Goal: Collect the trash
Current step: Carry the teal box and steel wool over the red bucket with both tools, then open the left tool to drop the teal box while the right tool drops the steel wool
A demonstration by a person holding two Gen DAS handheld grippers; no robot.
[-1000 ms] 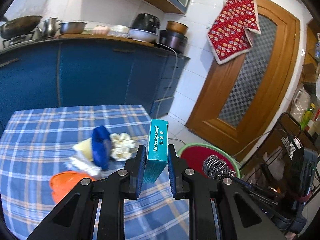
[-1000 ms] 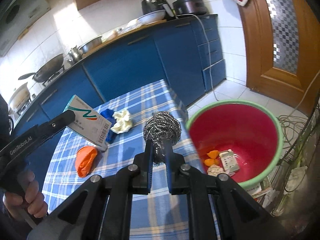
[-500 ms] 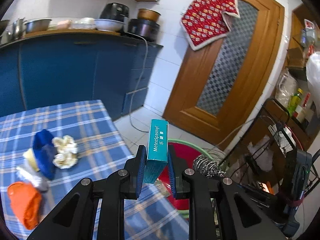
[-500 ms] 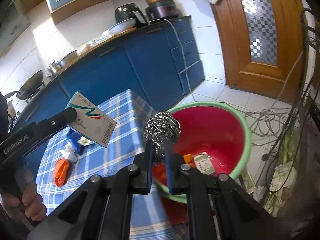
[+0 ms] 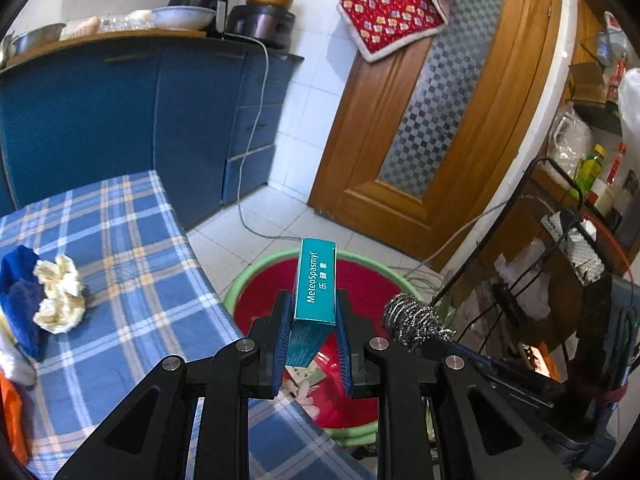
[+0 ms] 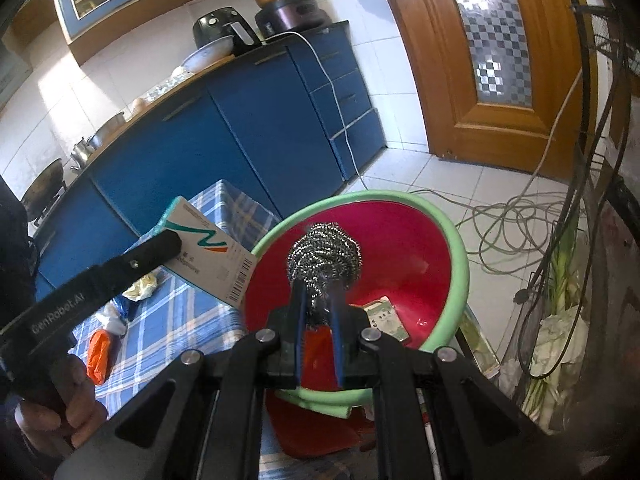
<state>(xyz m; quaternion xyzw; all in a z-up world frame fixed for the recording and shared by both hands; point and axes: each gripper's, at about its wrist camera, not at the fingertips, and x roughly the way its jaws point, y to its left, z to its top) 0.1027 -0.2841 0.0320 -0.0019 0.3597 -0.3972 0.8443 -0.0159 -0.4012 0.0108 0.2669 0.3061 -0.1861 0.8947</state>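
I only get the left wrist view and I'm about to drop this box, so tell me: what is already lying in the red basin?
Observer: The right wrist view shows a small white-and-green packet on the bottom of the red basin.
Operator: Is the scrubber held over the basin too?
Observer: Yes, the right gripper holds the steel scrubber in front of the basin's red inside.
Operator: What does the box's wide face look like?
Observer: The box in the left gripper is white there, with a green and red zigzag and a barcode at one end.

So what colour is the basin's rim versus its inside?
The basin has a light green rim and red inside, clearest in the right wrist view.
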